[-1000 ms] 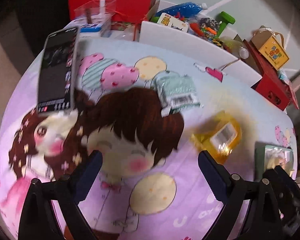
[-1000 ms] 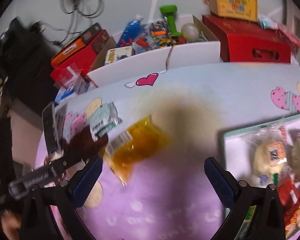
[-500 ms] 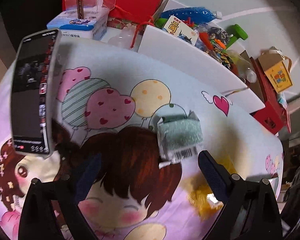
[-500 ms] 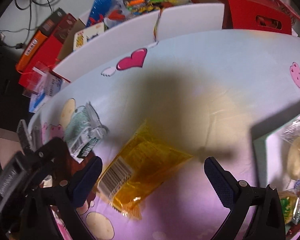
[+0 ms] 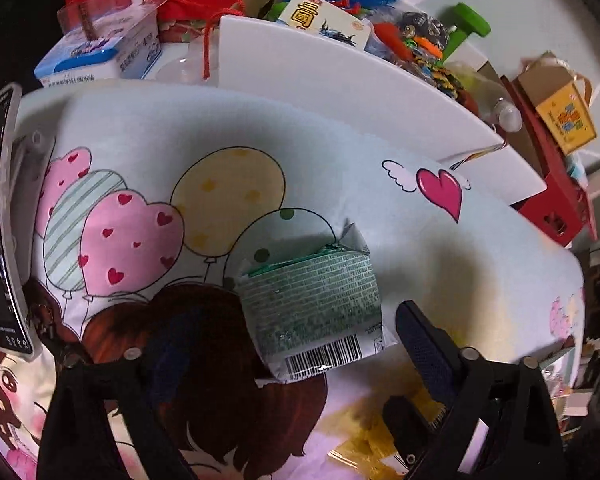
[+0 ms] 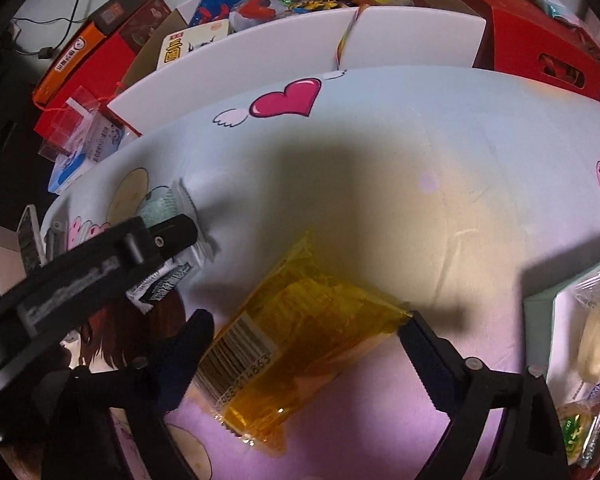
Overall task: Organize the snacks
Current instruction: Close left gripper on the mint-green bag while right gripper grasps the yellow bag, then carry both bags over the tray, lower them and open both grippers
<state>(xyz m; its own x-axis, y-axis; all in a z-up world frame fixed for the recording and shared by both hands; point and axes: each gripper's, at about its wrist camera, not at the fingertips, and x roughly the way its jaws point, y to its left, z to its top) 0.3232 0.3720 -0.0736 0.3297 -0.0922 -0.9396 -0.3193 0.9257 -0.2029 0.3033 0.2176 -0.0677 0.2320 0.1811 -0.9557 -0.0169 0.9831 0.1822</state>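
Both spread wide, the left hand-held gripper [image 5: 288, 344] straddles the green packet [image 5: 314, 312], the right hand-held gripper [image 6: 304, 344] the yellow one [image 6: 300, 344]

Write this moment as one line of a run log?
left claw: open, astride green snack pack | right claw: open, astride yellow snack bag | both on cartoon cloth | nothing gripped

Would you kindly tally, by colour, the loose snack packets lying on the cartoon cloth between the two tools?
Green packet: 1
Yellow packet: 1
Total: 2
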